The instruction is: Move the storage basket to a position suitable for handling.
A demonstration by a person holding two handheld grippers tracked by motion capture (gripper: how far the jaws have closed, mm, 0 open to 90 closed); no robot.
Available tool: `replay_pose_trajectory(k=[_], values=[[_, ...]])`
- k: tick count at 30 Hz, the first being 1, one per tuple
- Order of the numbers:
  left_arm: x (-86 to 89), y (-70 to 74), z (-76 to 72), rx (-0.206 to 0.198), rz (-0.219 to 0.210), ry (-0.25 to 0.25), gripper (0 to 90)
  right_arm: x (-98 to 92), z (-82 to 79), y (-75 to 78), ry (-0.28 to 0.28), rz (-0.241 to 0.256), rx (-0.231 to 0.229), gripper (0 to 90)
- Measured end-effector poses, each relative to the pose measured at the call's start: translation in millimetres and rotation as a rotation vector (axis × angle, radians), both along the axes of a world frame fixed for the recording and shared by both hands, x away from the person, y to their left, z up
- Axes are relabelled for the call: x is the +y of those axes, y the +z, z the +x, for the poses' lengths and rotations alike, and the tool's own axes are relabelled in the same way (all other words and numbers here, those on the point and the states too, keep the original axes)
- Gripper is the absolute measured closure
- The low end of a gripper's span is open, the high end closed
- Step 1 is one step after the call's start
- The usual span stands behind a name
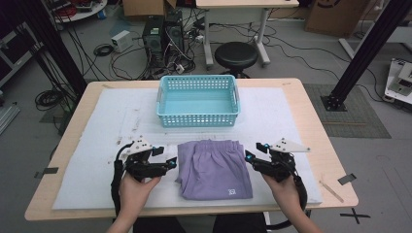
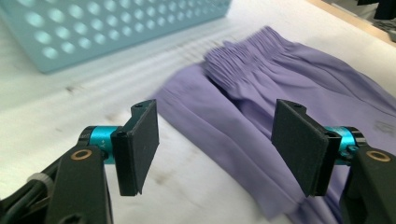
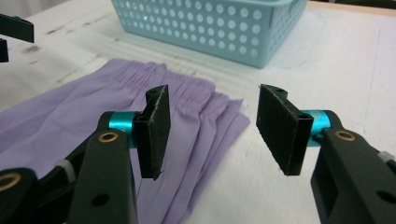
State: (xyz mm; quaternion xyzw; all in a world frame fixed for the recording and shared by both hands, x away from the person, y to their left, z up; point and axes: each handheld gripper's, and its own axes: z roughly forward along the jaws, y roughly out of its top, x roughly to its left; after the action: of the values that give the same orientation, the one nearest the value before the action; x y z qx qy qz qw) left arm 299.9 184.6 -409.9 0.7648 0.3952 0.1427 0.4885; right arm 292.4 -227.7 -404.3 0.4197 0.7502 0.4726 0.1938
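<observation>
A person's two hands each hold a black two-jaw gripper low over a white padded table (image 1: 291, 111), one on either side of a folded pair of lilac shorts (image 1: 214, 169). The left gripper (image 1: 171, 162) has its jaws spread wide with nothing between them; its tips sit just beside the left edge of the shorts, and in the left gripper view the cloth lies ahead of and partly under its right-hand jaw, while bare white padding lies before the other jaw. The right gripper (image 1: 249, 156) is likewise wide open and empty, its tips just beside the right edge of the shorts; in the right gripper view the gathered waistband lies ahead of and behind its left-hand jaw, with bare padding in front of the other. Whether either gripper touches the fabric cannot be told. The shorts lie flat between the two grippers, waistband on the far side, a small white label near the close right corner. Beyond the shorts, farther from both grippers, stands an empty light blue perforated basket (image 1: 198, 117), cut off at the top of both gripper views.
</observation>
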Motion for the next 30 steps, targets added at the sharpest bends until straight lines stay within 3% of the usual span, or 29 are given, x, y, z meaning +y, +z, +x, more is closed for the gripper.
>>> replay_pose_trajectory(k=[5, 11, 13, 17, 22, 24, 30], values=[[9.0, 2.8, 10.9, -0.042, -0.009, 0.031, 30.3, 7.9, 18.0, 2.7, -0.006, -0.01, -0.008, 44.2], [17.3, 7.3, 27.3, -0.112, 0.01, 0.076, 30.1, 16.1, 38.5, 10.5, -0.022, -0.012, -0.03, 42.4], [20.2, 5.5, 33.5, -0.151, 0.007, 0.102, 30.1, 18.4, 47.8, 12.6, -0.027, -0.005, -0.035, 41.9], [23.5, 1.0, 49.6, -0.125, 0.008, 0.11, 30.1, 20.8, 65.1, 13.7, -0.039, 0.016, -0.012, 41.0], [25.2, 2.1, 66.8, -0.127, -0.001, 0.125, 30.1, 24.0, 87.8, 16.9, -0.073, 0.026, 0.001, 40.3], [26.5, 1.3, 70.8, -0.15, -0.009, 0.137, 29.2, 27.1, 97.2, 18.8, -0.076, 0.019, 0.012, 40.0], [30.9, -0.1, 91.2, -0.121, 0.007, 0.153, 28.5, 31.4, 122.4, 22.7, -0.126, 0.037, 0.033, 40.9]])
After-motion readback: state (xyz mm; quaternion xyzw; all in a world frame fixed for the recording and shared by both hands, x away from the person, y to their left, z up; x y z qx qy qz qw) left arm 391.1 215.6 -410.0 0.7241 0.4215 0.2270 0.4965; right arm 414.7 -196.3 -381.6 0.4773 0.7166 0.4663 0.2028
